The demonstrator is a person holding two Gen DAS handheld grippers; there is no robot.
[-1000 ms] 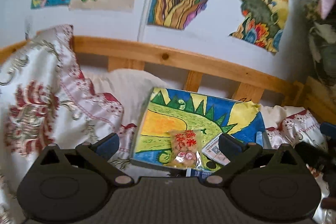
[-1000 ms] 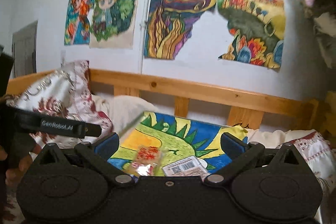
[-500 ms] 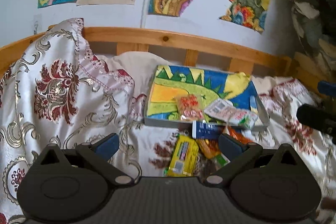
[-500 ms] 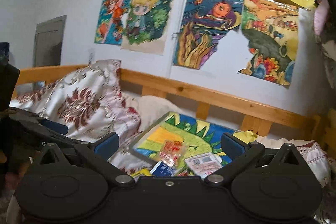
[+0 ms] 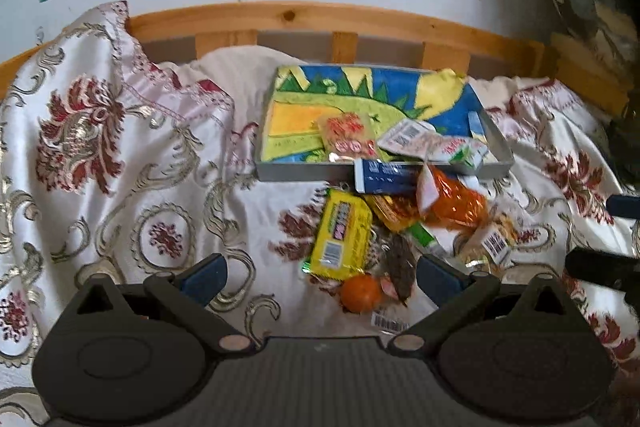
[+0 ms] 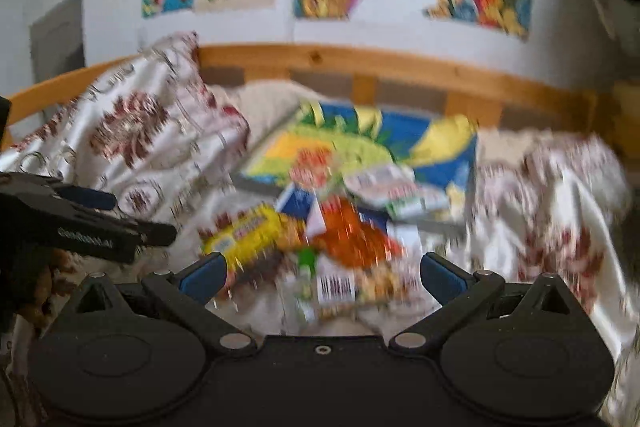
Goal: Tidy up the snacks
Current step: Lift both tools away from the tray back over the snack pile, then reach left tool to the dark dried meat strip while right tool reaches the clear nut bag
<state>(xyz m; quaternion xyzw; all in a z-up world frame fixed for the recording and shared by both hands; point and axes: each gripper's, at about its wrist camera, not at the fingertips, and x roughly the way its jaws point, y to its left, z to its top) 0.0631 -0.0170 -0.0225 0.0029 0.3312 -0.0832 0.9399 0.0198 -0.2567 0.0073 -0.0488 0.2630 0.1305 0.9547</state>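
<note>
1. Hovering above a bedspread (image 5: pixel 120 163) patterned in white and dark red, the left gripper (image 5: pixel 320 277) has its jaws spread wide and holds nothing.
2. The right gripper (image 6: pixel 320 277) is likewise released and empty; its view is smeared by motion blur.
3. A shallow tray (image 5: pixel 304 171) lined with a bright dinosaur drawing lies near the wooden bed rail (image 5: pixel 304 17).
4. Inside the tray sit a clear packet with red print (image 5: pixel 350 137) and white sachets (image 5: pixel 424 143).
5. A blue box (image 5: pixel 384 179) leans over the tray's front edge.
6. Just in front, loose on the bedspread, are a yellow snack bar (image 5: pixel 342 237), an orange crinkly wrapper (image 5: pixel 456 205) and a small orange ball-shaped sweet (image 5: pixel 360 293).
</note>
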